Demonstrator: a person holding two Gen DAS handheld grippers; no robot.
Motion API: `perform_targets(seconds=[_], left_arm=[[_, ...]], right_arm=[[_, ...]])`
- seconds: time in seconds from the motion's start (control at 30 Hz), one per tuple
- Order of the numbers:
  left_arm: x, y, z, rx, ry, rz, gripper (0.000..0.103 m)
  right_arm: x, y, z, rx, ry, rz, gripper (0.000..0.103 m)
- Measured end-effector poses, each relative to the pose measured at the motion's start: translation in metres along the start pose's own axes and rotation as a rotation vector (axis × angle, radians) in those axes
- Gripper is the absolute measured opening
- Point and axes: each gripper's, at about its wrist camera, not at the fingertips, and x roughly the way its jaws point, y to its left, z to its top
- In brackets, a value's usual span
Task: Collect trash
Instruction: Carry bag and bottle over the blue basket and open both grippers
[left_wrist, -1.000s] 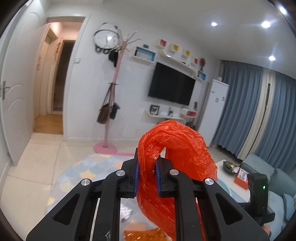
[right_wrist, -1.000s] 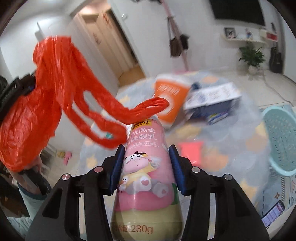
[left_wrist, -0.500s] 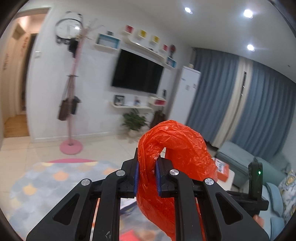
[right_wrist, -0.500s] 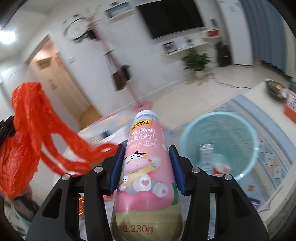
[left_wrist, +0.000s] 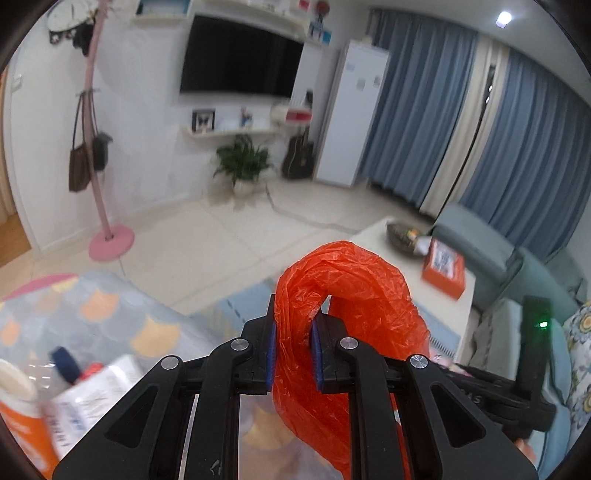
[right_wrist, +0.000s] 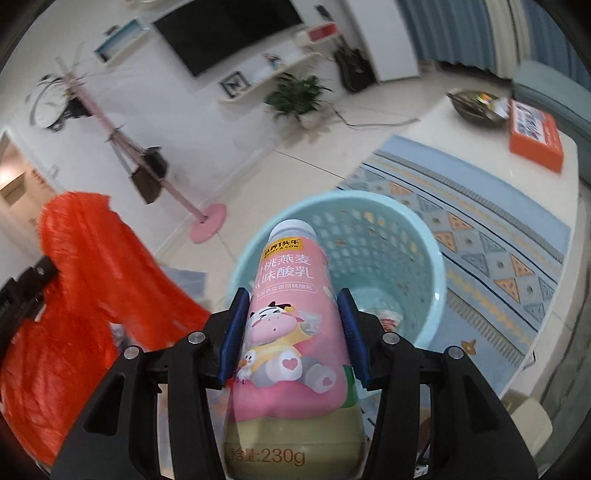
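Over the last second we have swung both hands away from the doorway side of the room toward the television wall, and the pale blue perforated basket (right_wrist: 384, 251), which sat off at the right edge of the right wrist view, now lies directly beyond the bottle. We judge that the drop is close: either into the basket or into the bag, we cannot tell which is meant.

Our right hand-held gripper (right_wrist: 293, 332) pinches the pink yogurt drink bottle (right_wrist: 291, 332) across its body, one blue pad on each side. The bottle's long axis runs straight along the fingers, white cap forward and away from us, base toward the camera, and the cap points down at the basket's near rim. Some small items already lie in the basket's bottom.

Our left hand-held gripper (left_wrist: 293, 350) is pressed nearly together on a twisted fold of the orange plastic bag (left_wrist: 343, 295), which loops above the pads and hangs below them; in the right wrist view the bag hangs at the left edge. Beneath it, on the patterned rug (left_wrist: 92, 314), blurred litter remains at the lower left: an orange cup and a white packet.
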Motion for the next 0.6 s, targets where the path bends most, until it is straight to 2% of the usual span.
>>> perform_targets(seconds=[0.13, 0.2, 0.27, 0.33, 0.43, 0.5, 0.53, 0.6], left_arm=[[0.045, -0.009, 0.000, 0.007, 0.085, 0.004, 0.018], [0.063, -0.014, -0.003, 0.008, 0.121, -0.001, 0.030], [0.075, -0.015, -0.005, 0.002, 0.150, -0.003, 0.060], [0.082, -0.013, -0.010, -0.004, 0.171, -0.008, 0.069], [0.083, -0.015, -0.018, 0.011, 0.199, -0.025, 0.069], [0.086, -0.019, -0.020, 0.032, 0.229, -0.036, 0.077], [0.089, -0.020, -0.022, 0.051, 0.260, -0.028, 0.082], [0.093, -0.025, -0.025, 0.086, 0.294, -0.002, 0.082]], right_arm=[[0.022, -0.017, 0.011, 0.046, 0.021, -0.053, 0.046], [0.032, -0.022, 0.015, 0.064, 0.039, -0.055, 0.046], [0.040, -0.028, 0.018, 0.082, 0.043, -0.045, 0.046], [0.045, -0.031, 0.020, 0.094, 0.049, -0.038, 0.046], [0.047, -0.030, 0.019, 0.089, 0.063, -0.024, 0.046], [0.045, -0.026, 0.016, 0.080, 0.067, -0.022, 0.046], [0.044, -0.024, 0.014, 0.077, 0.070, -0.018, 0.046], [0.041, -0.023, 0.010, 0.084, 0.073, -0.001, 0.046]])
